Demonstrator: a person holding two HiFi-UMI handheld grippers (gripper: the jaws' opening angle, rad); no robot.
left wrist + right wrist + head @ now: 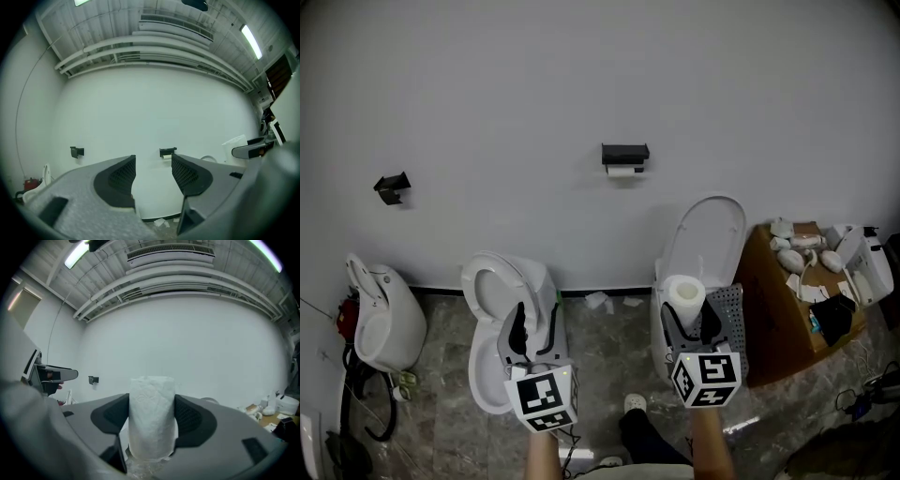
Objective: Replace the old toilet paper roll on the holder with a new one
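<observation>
A black holder (625, 153) is fixed to the white wall, with a thin, nearly used-up roll (624, 171) under it; both show small in the left gripper view as the holder (167, 151) and old roll (167, 157). My right gripper (686, 323) is shut on a full white toilet paper roll (684, 296), which stands upright between its pads (151, 420). My left gripper (525, 336) is open with nothing between its jaws (152, 176). Both grippers point level at the wall, well short of the holder.
Two toilets (502, 319) stand below the grippers, one with its lid up (709, 234). A urinal-like fixture (382, 314) sits far left. A second black bracket (391, 187) hangs on the wall left. A wooden cabinet (787, 309) with clutter stands at right.
</observation>
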